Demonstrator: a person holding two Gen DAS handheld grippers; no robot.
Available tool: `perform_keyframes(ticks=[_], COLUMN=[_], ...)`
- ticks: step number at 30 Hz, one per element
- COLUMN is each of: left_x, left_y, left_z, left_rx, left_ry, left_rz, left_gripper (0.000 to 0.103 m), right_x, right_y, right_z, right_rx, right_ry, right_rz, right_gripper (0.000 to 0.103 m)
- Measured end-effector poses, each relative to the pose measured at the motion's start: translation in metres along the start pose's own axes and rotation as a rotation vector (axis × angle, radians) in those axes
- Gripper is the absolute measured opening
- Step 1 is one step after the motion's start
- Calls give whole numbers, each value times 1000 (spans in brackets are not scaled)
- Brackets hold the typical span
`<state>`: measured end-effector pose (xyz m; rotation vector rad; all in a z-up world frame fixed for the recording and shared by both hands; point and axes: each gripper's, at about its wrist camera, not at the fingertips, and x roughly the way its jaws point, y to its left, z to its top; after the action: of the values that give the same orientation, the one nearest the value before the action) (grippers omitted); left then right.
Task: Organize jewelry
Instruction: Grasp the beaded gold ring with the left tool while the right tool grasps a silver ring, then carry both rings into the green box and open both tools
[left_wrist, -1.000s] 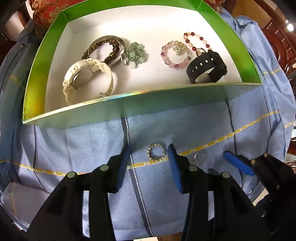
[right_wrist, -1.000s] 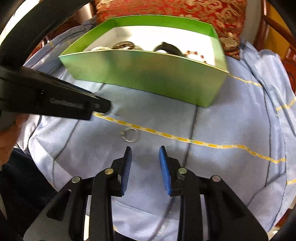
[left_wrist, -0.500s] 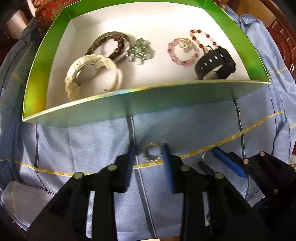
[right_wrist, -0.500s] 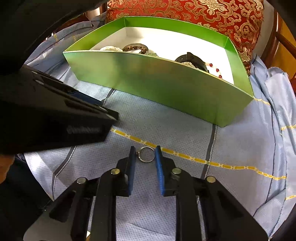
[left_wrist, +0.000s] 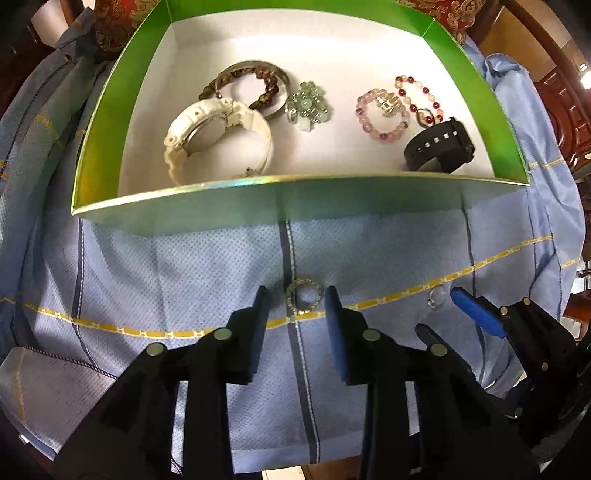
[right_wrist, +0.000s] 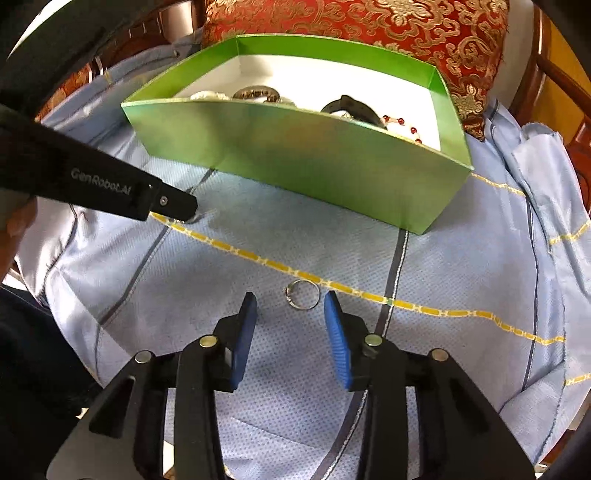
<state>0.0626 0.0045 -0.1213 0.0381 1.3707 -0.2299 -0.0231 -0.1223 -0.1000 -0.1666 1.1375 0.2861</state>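
Note:
A studded ring lies on the blue cloth between the tips of my open left gripper, which is not closed on it. A thin silver ring lies just ahead of my open right gripper; it also shows in the left wrist view, beside the right gripper. The green box behind holds a white watch, a brown bead bracelet, a green bead piece, pink and red bead bracelets and a black watch.
The blue cloth with yellow stripes covers the surface and folds at the right. A red patterned cushion stands behind the box. The left gripper's black arm reaches in from the left of the right wrist view.
Both grippers moved forward onto their rings. The right jaws narrowed around the silver ring, then opened wide again. The left jaws narrowed and now straddle the studded ring.

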Motion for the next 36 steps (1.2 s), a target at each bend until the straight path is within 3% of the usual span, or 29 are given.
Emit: perform_keyframes(ticks=[7, 12, 19, 30, 31, 32, 36], left_x=[11, 13, -11, 13, 14, 14, 9], left_y=[-2, -8, 0, -11, -13, -14, -14], left_z=[-2, -1, 0, -4, -6, -6, -7], left_rx=[13, 12, 4, 53, 54, 52, 31], left_ry=[4, 2, -54, -16, -18, -24, -33], left_rz=[21, 32, -20, 47, 52, 65, 51], left_gripper=[34, 31, 35, 35, 33, 22, 21], right_x=[7, 7, 6, 9, 9, 9, 8], right_y=[2, 3, 2, 6, 7, 8, 8], right_z=[8, 6, 9, 10, 9, 9, 9], right_rx=[18, 18, 26, 20, 18, 16, 18], right_ry=[-4, -7, 11, -1, -3, -4, -2], right_rz=[-6, 4, 8, -32, -37, -39, -24], right_gripper=[38, 27, 27, 27, 27, 25, 21])
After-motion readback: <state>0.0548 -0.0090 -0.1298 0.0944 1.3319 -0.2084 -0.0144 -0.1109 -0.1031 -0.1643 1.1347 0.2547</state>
